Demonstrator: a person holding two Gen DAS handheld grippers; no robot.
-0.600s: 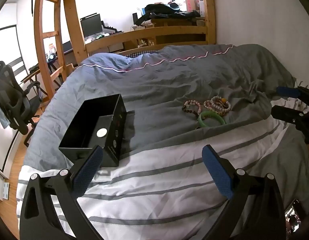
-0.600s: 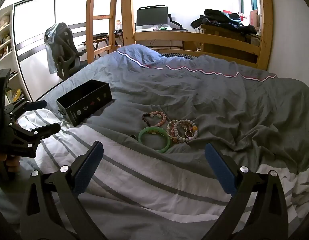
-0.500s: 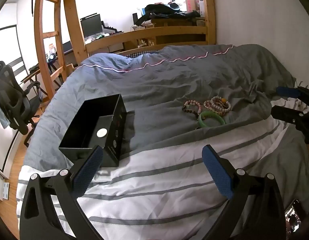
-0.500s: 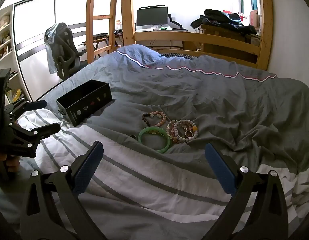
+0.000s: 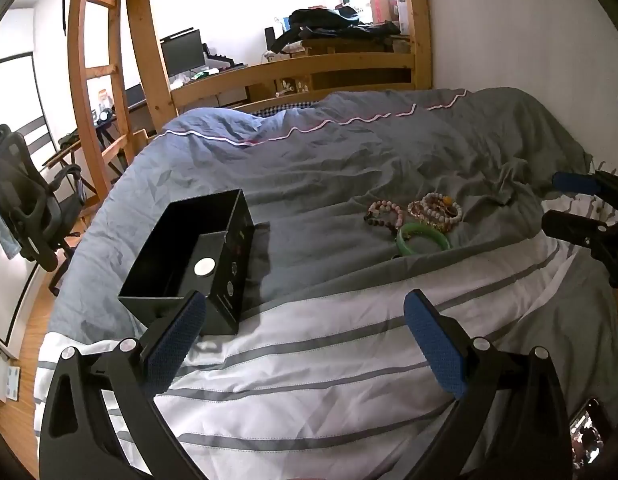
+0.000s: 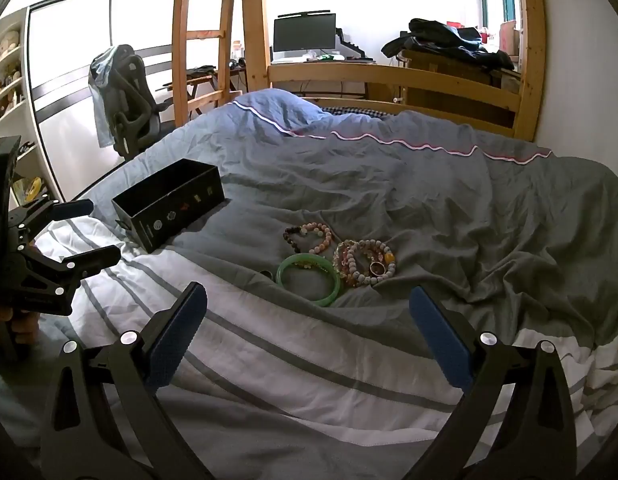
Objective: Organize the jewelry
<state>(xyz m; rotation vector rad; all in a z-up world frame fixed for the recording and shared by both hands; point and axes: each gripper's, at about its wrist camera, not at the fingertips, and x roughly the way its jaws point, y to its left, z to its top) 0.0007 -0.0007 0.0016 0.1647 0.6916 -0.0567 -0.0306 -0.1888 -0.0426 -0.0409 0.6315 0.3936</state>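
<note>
Green bangle (image 6: 309,283) flat on the gray blanket (image 6: 449,200), touching a pile of bead bracelets (image 6: 363,261) just beside it. Black box (image 5: 193,264) open on top, well apart to the left. Left gripper (image 5: 305,344) wide apart, holding nothing. Right gripper (image 6: 307,330) wide apart too, near the bangle, over the striped white sheet (image 6: 289,360).

Left wrist view: from above the striped sheet (image 5: 309,360) at the near edge of the bed, facing up its length toward the wooden frame (image 5: 293,68), close beside the black box (image 5: 189,256). Right wrist view: same facing, from further right (bracelets (image 6: 333,260) almost straight ahead, box (image 6: 169,204) off to the left). Shared: box, bracelets, grey duvet (image 6: 429,200), and each gripper at the other view's edge.
</note>
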